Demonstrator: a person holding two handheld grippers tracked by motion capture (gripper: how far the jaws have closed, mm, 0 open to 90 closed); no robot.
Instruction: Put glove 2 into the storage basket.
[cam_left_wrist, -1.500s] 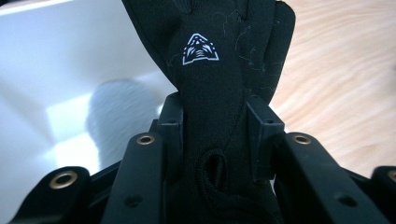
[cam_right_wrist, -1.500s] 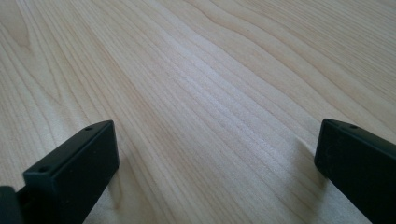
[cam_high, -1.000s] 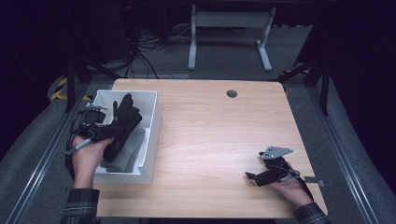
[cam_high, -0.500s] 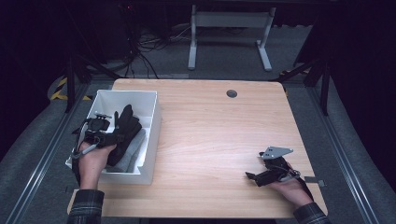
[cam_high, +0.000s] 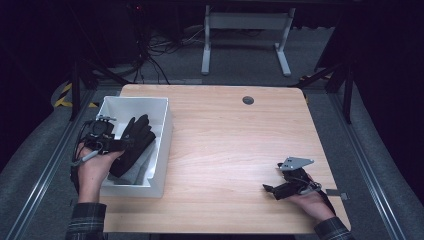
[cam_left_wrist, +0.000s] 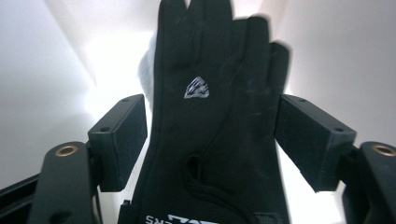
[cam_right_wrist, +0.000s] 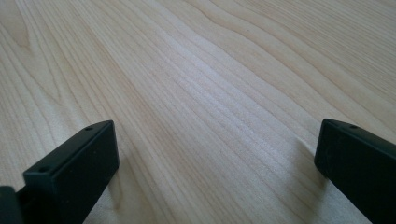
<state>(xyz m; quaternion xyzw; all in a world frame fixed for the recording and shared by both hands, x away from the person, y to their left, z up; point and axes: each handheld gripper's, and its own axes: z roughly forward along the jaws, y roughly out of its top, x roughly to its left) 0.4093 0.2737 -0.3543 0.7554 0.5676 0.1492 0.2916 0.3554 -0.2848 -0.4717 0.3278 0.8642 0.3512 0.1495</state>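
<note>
Room: dark workshop floor surrounding a pale wooden table (cam_high: 225, 145).
Bin: white tub (cam_high: 162, 125) sitting at left of frame, holding the black glove (cam_high: 134, 142).
Left gripper (cam_high: 117, 145): jaws have just been opening, pads standing clear of the glove lying lengthwise between them.
Writing: claw logo (cam_left_wrist: 196, 87); letters "RS" readable at cuff.
Right gripper (cam_high: 270, 190): resting lower right, wide open, holding nothing, far from glove.

Dim room, lit table (cam_high: 225, 140); white bin (cam_left_wrist: 56, 56) beyond it glares overexposed (glove (cam_left_wrist: 215, 121) fingertips blurred).
</note>
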